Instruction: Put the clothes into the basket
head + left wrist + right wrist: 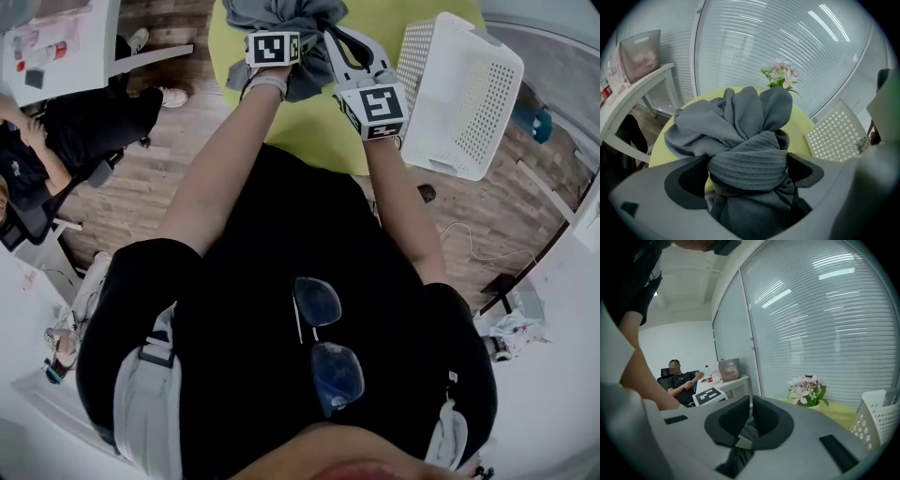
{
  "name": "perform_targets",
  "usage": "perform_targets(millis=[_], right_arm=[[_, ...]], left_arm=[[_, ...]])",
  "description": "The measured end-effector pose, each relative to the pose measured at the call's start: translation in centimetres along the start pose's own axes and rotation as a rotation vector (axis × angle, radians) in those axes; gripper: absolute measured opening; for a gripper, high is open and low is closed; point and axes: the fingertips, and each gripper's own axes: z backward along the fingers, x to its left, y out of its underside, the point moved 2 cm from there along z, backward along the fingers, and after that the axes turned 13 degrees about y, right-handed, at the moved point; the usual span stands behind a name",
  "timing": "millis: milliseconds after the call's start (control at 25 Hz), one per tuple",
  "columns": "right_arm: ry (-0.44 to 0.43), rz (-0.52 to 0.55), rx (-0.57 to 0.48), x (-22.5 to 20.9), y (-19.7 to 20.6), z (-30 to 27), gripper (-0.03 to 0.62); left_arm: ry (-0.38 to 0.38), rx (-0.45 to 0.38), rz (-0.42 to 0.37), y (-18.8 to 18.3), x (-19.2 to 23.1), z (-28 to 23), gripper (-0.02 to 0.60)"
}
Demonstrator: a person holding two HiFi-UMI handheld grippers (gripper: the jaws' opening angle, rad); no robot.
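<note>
A bundle of grey clothes (281,19) lies at the far edge of the round yellow-green table (328,122). My left gripper (272,26) points steeply down into the bundle. In the left gripper view its jaws stand wide, and a ribbed grey fold (750,164) fills the gap of the left gripper (749,172) without being pinched. My right gripper (331,36) reaches the bundle from the right. Its jaws are nearly together on a strip of grey cloth (746,434) in the right gripper (750,423). The white perforated basket (469,94) stands tilted to the right.
A pot of pink flowers (780,75) stands behind the clothes, against a glass wall with blinds. The basket (836,136) lies right of the bundle. A seated person (56,141) and a white desk (66,47) are at left, on wooden floor.
</note>
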Motion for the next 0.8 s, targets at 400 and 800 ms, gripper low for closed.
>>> perform_targets(millis=[400, 800], right_arm=[[0.019, -0.004, 0.034, -0.7, 1.1, -0.8, 0.035], [0.039, 0.004, 0.051, -1.1, 1.5, 0.9, 0.035]], left_arm=[[-0.083, 0.019, 0.022, -0.1, 1.6, -2.6, 0.514], [-0.146, 0.002, 0.003, -0.2, 2.7, -3.7, 0.512]])
